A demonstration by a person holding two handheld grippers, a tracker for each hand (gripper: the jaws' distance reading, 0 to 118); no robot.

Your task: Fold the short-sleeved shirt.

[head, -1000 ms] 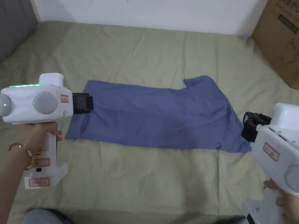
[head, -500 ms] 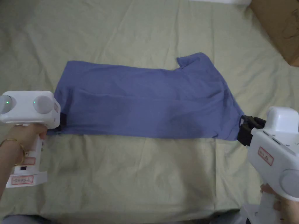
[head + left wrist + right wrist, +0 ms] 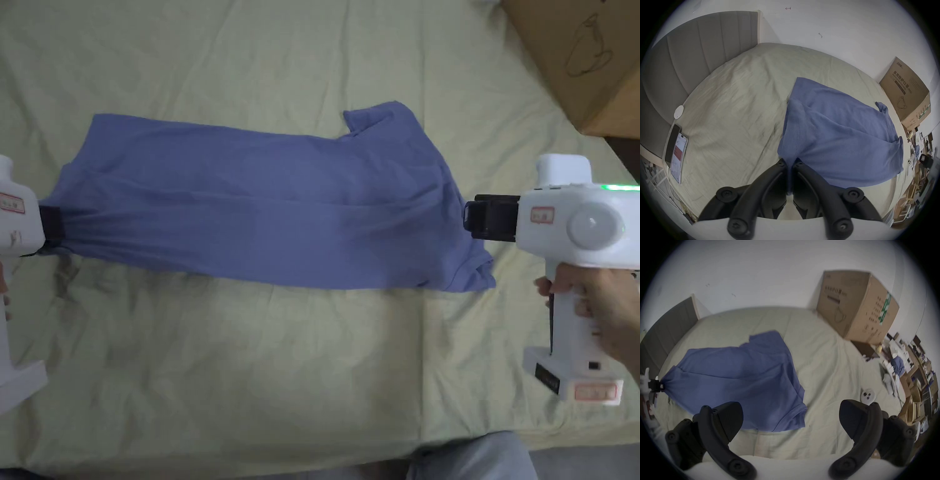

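The blue short-sleeved shirt [image 3: 269, 206] lies folded lengthwise across the bed, one sleeve [image 3: 375, 119] sticking out at the far right. My left gripper [image 3: 53, 228] is shut on the shirt's left end, and the cloth gathers into creases there. In the left gripper view the shirt [image 3: 843, 138] runs away from the left gripper [image 3: 790, 162], pinched between both jaws. My right gripper [image 3: 469, 219] stands open at the shirt's right edge. The right gripper view shows the right gripper [image 3: 791, 407] with jaws wide apart, the shirt [image 3: 737, 378] to the left and the left gripper [image 3: 656, 385] at its far end.
The pale green bed sheet [image 3: 281, 375] spreads around the shirt. A cardboard box [image 3: 581, 56] stands at the far right corner. A phone [image 3: 676, 152] and a white disc [image 3: 679, 112] lie by the grey headboard [image 3: 696, 48]. The person's knee [image 3: 469, 456] shows at the near edge.
My left gripper went from the shirt's left side to its near-left end, closed on it and pulled it taut. My right gripper left the near-right corner and turned level beside the right edge.
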